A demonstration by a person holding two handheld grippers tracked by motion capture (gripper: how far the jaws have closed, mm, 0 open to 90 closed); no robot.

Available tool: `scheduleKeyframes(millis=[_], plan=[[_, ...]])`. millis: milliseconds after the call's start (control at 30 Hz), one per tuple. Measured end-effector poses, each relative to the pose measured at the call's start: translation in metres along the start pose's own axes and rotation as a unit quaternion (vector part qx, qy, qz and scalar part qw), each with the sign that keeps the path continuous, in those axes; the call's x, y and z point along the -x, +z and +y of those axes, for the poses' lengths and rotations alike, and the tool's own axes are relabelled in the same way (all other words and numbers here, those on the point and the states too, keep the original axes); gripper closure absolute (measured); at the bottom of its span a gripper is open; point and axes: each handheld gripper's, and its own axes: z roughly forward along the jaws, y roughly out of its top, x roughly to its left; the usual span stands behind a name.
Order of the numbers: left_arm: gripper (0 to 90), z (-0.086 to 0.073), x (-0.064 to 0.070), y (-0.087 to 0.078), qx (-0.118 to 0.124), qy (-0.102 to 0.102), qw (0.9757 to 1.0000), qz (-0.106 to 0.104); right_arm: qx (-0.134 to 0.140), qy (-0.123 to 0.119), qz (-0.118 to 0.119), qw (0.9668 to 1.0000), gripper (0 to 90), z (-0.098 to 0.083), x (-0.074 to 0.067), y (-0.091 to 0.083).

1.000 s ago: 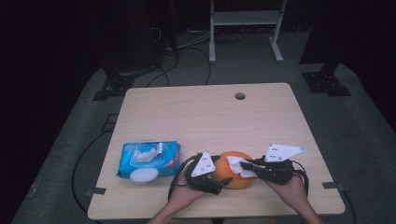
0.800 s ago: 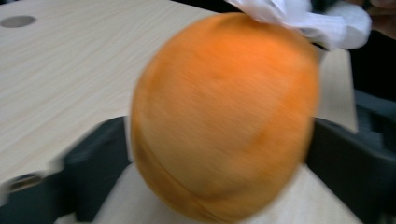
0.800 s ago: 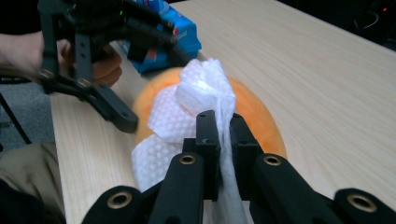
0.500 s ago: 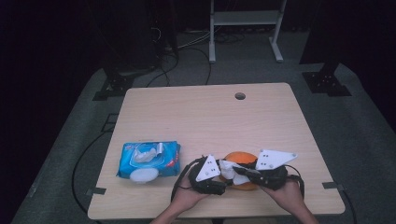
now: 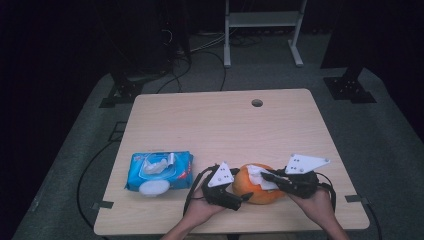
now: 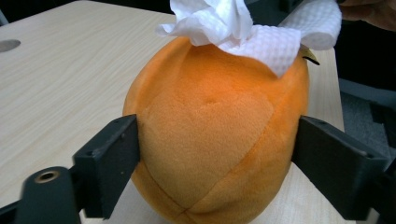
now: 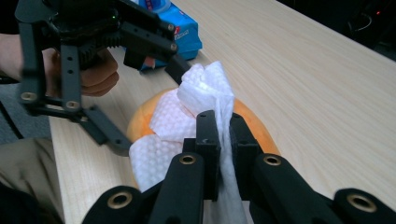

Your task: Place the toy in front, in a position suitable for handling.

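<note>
Meanwhile, near the table's [image 5: 200,125] front edge, the left gripper [image 6: 215,154], its jaws just reopened a little, brackets the orange plush ball [image 6: 210,135], while the right gripper [image 7: 224,135] pinches a white wipe [image 7: 201,93] on top.

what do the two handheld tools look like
Both the left tool and the right tool are black, jointed frames with flat rectangular jaws and brass-coloured rivets. Each carries a grey three-cornered plate dotted with small holes and trails a black cable. The forearms are bare.

Wipe [image 5: 262,177] atop plush ball [image 5: 255,192]
</note>
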Motion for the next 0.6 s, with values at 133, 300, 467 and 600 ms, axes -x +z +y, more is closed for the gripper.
scheduleKeyframes(millis=[133,300,467,600], plan=[[31.0,0.005,0.010,0.000,0.005,0.035,0.9993,0.009,0.018,-0.008,0.022,0.9996,84.7,0.010,-0.010,0.002],[32.3,0.004,0.015,0.000,0.000,0.060,0.9981,0.015,0.003,-0.020,0.042,0.9989,84.7,0.013,-0.020,0.015],[33.1,-0.001,0.008,-0.004,-0.001,0.045,0.9989,0.014,0.010,0.021,0.018,0.9996,84.7,-0.001,0.003,0.001],[23.6,0.002,0.006,-0.003,0.004,0.033,0.9994,0.002,0.019,0.056,0.021,0.9981,84.7,-0.016,0.015,-0.009]])
